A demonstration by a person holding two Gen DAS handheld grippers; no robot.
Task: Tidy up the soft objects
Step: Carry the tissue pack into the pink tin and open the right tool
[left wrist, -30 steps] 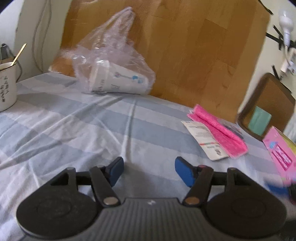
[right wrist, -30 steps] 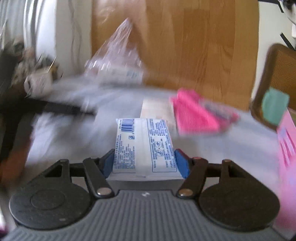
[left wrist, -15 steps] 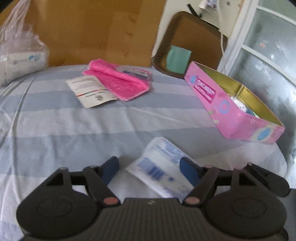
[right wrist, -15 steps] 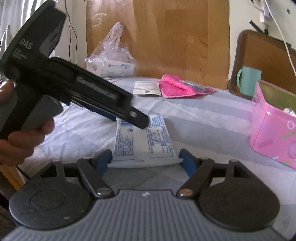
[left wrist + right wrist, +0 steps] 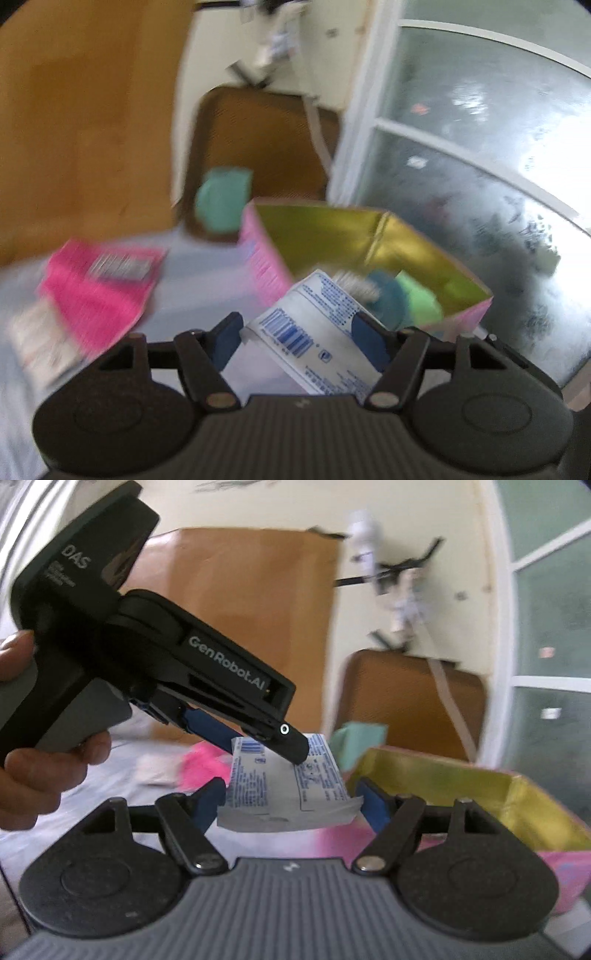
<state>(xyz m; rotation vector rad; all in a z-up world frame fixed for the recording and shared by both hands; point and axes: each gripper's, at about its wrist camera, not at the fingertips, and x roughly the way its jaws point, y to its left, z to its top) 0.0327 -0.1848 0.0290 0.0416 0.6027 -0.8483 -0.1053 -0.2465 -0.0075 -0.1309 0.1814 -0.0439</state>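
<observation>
The white tissue packet [image 5: 317,332] is off the bed sheet [image 5: 192,266] now, where half a second ago it lay flat on it, and it hangs between the two tools just short of the pink box [image 5: 266,258]. The left gripper [image 5: 295,325] is closing on it: the packet sits crooked between its blue pads, the right pad against one edge and the left pad at a corner, so this grip looks like the one carrying it. In the right wrist view the right gripper [image 5: 290,797] brackets the near, crimped end with a pad at each edge (touching or only beside, I cannot tell whether it presses), while the left tool, held in a hand [image 5: 37,768], reaches in from the left over the far end. The box was well off to the right of the left view a moment ago; it now sits dead ahead, its gold inside open, with a green soft thing [image 5: 421,299] and a teal one [image 5: 388,295] already in it. The pink cloth [image 5: 92,291] lies on the sheet to the left, and a green mug [image 5: 223,199] stands beyond. For the task, I judge the packet nearly delivered: it needs to clear the near wall and be let go inside, and the cloth looks the likely next item.
</observation>
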